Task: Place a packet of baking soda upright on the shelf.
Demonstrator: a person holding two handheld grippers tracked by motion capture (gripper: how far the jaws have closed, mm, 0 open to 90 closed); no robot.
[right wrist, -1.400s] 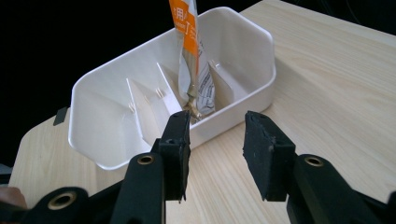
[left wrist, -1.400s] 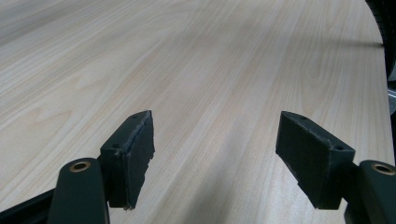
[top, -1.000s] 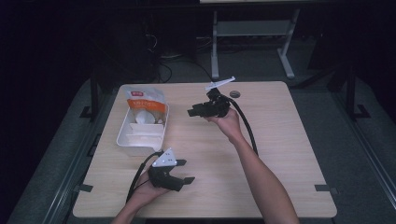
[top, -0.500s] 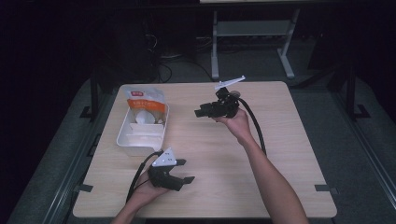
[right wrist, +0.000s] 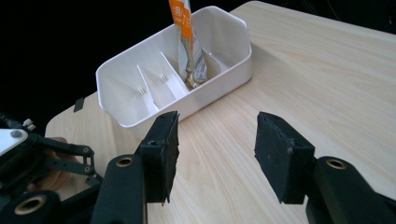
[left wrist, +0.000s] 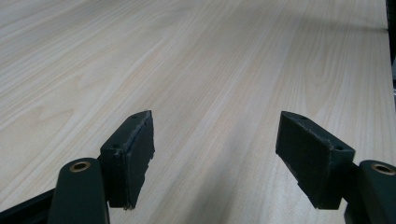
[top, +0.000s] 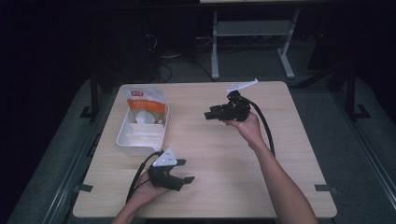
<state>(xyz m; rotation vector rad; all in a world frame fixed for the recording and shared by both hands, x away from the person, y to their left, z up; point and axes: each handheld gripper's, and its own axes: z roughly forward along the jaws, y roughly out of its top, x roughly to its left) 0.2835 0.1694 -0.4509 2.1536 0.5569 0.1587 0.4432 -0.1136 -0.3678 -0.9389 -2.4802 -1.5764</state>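
Now right tongs [top: 211,114] empty, jaws just opened wider, nothing between; bin [right wrist: 224,28] ahead, pouch [right wrist: 186,37] upright in far compartment, propped by wall. Left tongs [top: 184,171] wide open, empty, resting low over bare table [left wrist: 210,70], out of way.

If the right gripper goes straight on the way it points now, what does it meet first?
Probably the white tray: the open right gripper points at its near wall, with bare table between them.
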